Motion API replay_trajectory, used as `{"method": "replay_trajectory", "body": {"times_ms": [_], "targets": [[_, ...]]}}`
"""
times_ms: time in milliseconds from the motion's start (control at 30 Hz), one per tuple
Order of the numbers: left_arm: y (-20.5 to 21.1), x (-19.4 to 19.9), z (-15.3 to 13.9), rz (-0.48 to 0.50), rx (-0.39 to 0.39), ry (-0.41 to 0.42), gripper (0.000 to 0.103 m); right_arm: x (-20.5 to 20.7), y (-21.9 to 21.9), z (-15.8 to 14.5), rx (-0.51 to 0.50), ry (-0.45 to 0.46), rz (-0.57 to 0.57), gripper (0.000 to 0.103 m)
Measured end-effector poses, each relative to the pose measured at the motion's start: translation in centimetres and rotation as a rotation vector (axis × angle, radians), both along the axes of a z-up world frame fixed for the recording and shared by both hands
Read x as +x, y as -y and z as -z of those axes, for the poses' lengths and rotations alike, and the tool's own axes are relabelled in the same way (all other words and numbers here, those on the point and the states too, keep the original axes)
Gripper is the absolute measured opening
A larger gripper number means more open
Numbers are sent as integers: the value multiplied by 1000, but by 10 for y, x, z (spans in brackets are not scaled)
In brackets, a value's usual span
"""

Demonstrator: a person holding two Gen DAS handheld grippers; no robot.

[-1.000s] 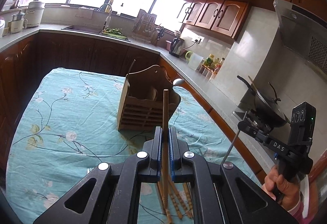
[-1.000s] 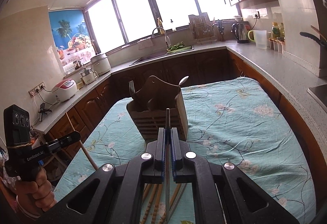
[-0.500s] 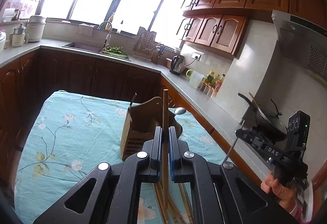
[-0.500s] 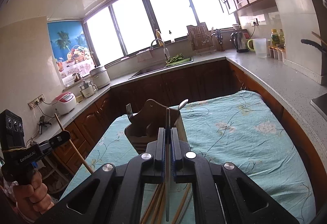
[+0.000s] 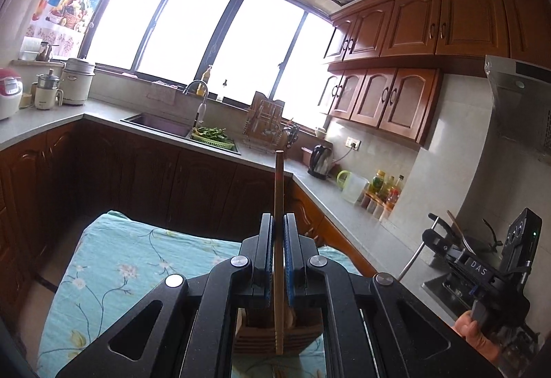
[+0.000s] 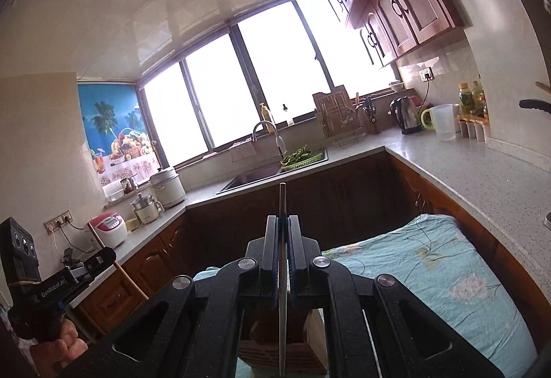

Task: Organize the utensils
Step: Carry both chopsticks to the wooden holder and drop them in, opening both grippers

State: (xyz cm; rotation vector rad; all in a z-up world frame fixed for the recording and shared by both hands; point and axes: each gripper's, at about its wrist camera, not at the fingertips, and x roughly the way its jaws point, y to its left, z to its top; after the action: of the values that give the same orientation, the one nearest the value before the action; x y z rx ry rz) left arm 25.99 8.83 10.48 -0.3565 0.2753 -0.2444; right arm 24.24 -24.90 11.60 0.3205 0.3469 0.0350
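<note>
My left gripper [image 5: 277, 221] is shut on a wooden chopstick [image 5: 279, 192] that stands upright between its pads. Its lower end hangs over the wooden utensil holder [image 5: 275, 338], seen beneath the jaws. My right gripper [image 6: 283, 223] is shut on a thin metal chopstick [image 6: 282, 202], also upright, above the same holder [image 6: 279, 350]. Each gripper shows in the other's view, the right one [image 5: 444, 242] at the right edge and the left one [image 6: 100, 255] at the left edge, both raised above the table.
The table has a teal floral cloth [image 5: 113, 271]. Dark wood cabinets and a grey counter [image 6: 475, 171] wrap around it, with a sink [image 5: 162, 123], a kettle [image 6: 406, 114] and rice cookers [image 5: 77, 81]. More chopsticks lie on the cloth at the bottom edge [image 5: 275, 373].
Both grippers have risen and tilted upward with their chopsticks. The holder has slid from ahead of the jaws to beneath them, and the windows and ceiling now fill the views.
</note>
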Motion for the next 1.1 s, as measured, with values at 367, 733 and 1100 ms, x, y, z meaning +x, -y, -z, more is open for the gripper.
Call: {"method": "replay_trajectory", "body": {"times_ms": [367,733,1100], "targets": [[24,55,64,-97,-64,-38,4,44,6,44,25,-4,58,5],[69,93,105,-51,20,-125,4,49,-2,103,28,-127,38,5],[51,114,89,-32,24,-139,5,57,-4,97,-2,-166,24,5]]}}
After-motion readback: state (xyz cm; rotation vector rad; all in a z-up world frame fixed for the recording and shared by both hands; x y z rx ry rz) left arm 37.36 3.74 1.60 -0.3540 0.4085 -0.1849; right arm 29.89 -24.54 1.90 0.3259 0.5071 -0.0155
